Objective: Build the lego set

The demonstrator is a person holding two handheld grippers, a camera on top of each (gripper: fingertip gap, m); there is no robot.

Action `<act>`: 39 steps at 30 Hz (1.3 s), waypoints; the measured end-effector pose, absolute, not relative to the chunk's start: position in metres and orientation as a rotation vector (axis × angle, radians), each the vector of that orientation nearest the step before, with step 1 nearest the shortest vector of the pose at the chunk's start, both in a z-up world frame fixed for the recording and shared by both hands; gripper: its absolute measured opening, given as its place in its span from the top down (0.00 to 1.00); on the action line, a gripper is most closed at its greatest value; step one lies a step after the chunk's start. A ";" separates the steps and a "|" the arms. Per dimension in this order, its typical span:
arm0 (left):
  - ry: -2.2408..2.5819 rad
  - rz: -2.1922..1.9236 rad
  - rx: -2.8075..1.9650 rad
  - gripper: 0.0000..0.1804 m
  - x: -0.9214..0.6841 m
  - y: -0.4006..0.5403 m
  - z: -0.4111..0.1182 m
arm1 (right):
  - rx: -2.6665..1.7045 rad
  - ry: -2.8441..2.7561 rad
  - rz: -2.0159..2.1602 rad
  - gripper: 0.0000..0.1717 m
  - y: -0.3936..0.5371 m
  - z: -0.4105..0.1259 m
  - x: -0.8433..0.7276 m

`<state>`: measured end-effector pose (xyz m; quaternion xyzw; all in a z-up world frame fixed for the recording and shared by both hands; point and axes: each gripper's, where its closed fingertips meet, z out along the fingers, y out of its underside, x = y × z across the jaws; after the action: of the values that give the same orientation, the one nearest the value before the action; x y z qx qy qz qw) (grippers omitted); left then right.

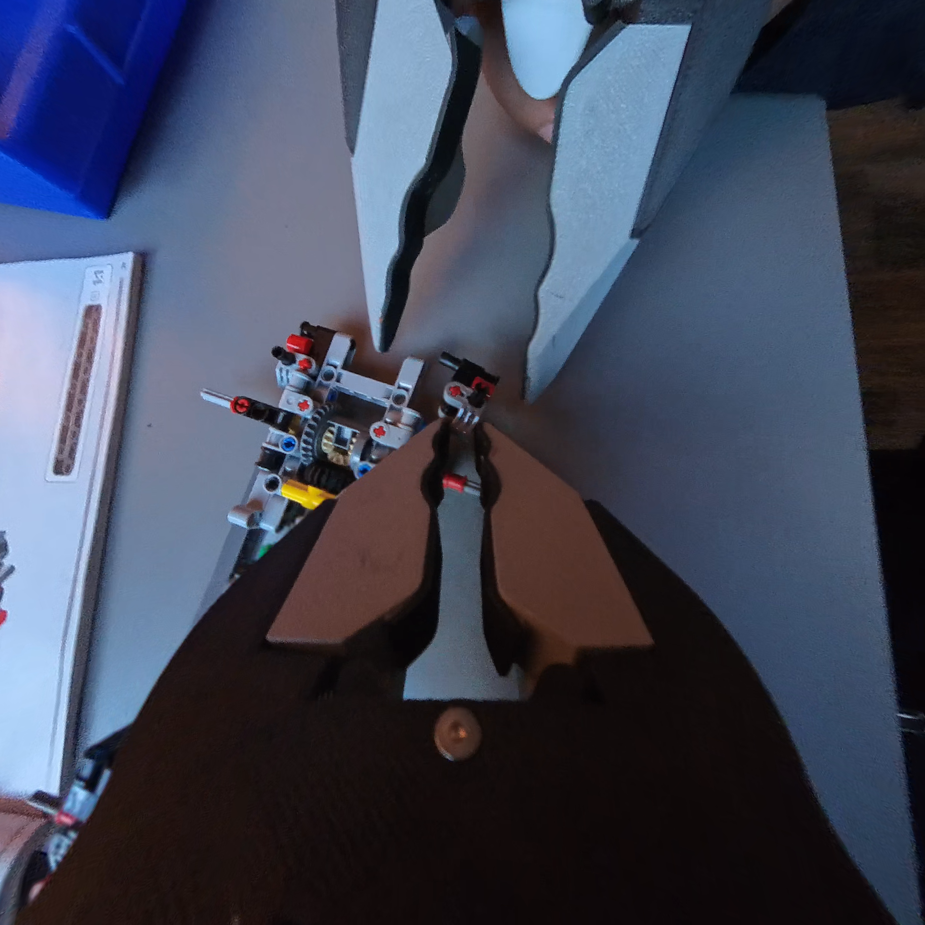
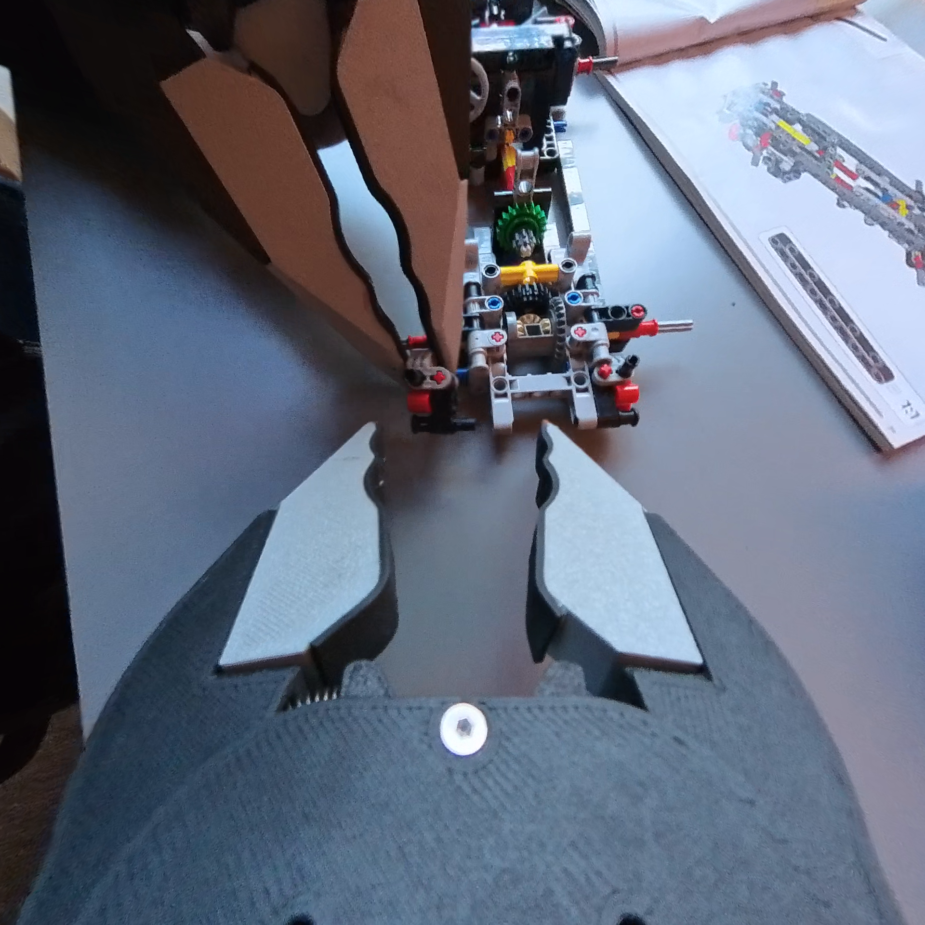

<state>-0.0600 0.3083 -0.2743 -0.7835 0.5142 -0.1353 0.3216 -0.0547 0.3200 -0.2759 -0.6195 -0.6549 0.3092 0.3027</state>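
Note:
A grey, black and red brick-built chassis with gears point(image 2: 540, 350) lies on the grey table point(image 2: 200, 400); it also shows in the left wrist view point(image 1: 330, 420). My left gripper point(image 1: 460, 430), with brown fingers, is shut on a small grey, black and red connector assembly point(image 1: 468, 390) right beside the chassis's end corner. The right wrist view shows the brown tips point(image 2: 445, 345) pinching that assembly point(image 2: 430, 385). A red bush on a grey axle point(image 1: 458, 483) shows through the gap between the left fingers. My right gripper point(image 2: 458, 445), with grey fingers, is open and empty just short of the chassis end.
An open instruction booklet point(image 2: 801, 225) lies beside the chassis; it also shows in the left wrist view point(image 1: 50, 450). A blue bin point(image 1: 65, 100) stands at the far left. The table edge point(image 1: 851, 300) runs close on the right. Left and right tips are no more than a few centimetres apart.

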 end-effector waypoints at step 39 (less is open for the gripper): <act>1.552 -0.058 -2.392 0.96 -0.088 0.316 -0.276 | -1.595 -1.830 0.829 0.76 0.323 -0.282 -0.078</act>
<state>-0.0883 0.3161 -0.2756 -0.8298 0.5386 -0.0201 0.1444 -0.0784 0.3226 -0.2822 -0.5962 -0.6839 0.3100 0.2843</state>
